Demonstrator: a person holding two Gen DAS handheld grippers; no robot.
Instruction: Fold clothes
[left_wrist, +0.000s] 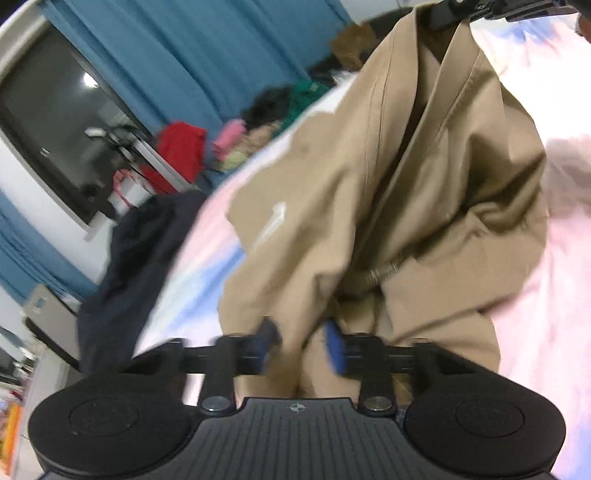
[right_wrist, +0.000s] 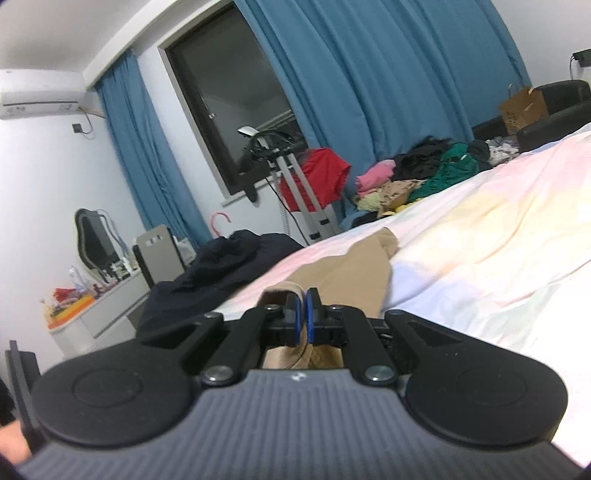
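Observation:
A tan garment (left_wrist: 388, 192) hangs lifted over the pale bedsheet (left_wrist: 546, 280), stretched between both grippers. My left gripper (left_wrist: 303, 343) has its blue pads on either side of a bunched edge of the tan fabric and grips it. The right gripper shows at the top of the left wrist view (left_wrist: 461, 11), holding the garment's far end. In the right wrist view my right gripper (right_wrist: 303, 314) is shut on a fold of the tan garment (right_wrist: 343, 277), which trails forward onto the bed.
A dark navy garment (right_wrist: 221, 266) lies at the bed's left edge. A pile of mixed clothes (right_wrist: 417, 177) sits at the far side of the bedsheet (right_wrist: 480, 236). A red cloth (right_wrist: 321, 173) hangs on a stand by the window. A dresser (right_wrist: 96, 306) stands at left.

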